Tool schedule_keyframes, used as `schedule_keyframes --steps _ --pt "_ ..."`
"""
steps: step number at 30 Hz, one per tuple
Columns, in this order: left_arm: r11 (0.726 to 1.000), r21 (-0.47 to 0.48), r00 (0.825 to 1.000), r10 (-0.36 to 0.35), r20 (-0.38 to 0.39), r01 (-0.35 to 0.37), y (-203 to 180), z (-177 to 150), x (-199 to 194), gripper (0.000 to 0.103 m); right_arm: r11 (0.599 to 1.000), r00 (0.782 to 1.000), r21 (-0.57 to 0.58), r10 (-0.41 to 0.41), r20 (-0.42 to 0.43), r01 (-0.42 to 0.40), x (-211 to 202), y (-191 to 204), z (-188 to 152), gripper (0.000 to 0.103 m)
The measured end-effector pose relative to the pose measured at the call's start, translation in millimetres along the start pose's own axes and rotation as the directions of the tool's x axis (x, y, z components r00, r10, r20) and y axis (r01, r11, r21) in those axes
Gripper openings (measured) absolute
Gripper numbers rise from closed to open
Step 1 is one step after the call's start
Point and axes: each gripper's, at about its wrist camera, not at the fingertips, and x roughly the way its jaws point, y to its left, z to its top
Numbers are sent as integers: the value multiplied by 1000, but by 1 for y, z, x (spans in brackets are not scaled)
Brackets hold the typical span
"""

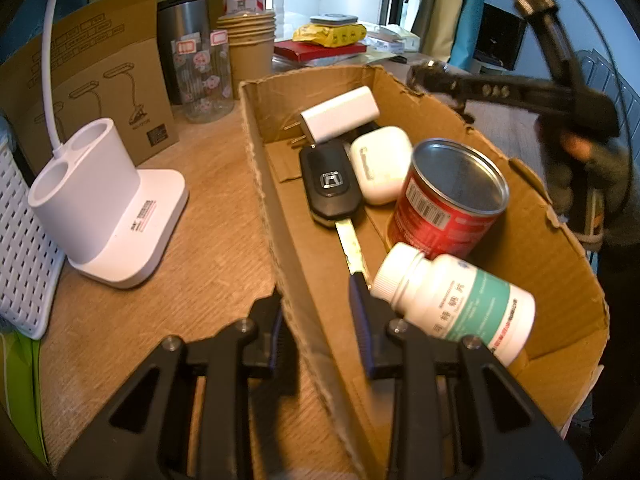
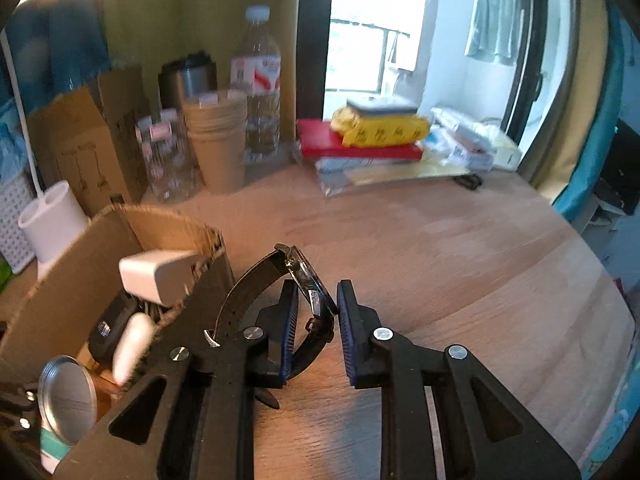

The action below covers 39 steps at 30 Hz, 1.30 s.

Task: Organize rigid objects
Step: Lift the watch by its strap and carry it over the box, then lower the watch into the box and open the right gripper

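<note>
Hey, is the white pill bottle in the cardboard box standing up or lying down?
Lying down. The white pill bottle rests on its side in the cardboard box, cap toward the red can.

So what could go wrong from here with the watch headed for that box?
1. The right claw pinches the watch by the edge of its case, strap dangling; it could twist or slip out.
2. The cardboard box is already crowded with the red can, pill bottle, car key and charger, so the watch glass may hit metal.
3. The left claw grips only the thin box wall, which could bend.
</note>
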Motion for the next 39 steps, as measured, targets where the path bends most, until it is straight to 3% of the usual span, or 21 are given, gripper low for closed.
schedule_keyframes --steps 7,11,24,39 --pt "1000 0 1000 0 0 0 0 0 0 30 1000 994 17 15 106 -17 -40 6 16 21" --pt "1000 0 1000 0 0 0 0 0 0 30 997 990 -45 68 122 -63 -53 31 22 21" --pt "1000 0 1000 0 0 0 0 0 0 30 956 983 -243 178 44 -162 -33 109 16 21" --pt "1000 0 1000 0 0 0 1 0 1 30 877 969 -413 228 -91 -245 -15 148 13 22"
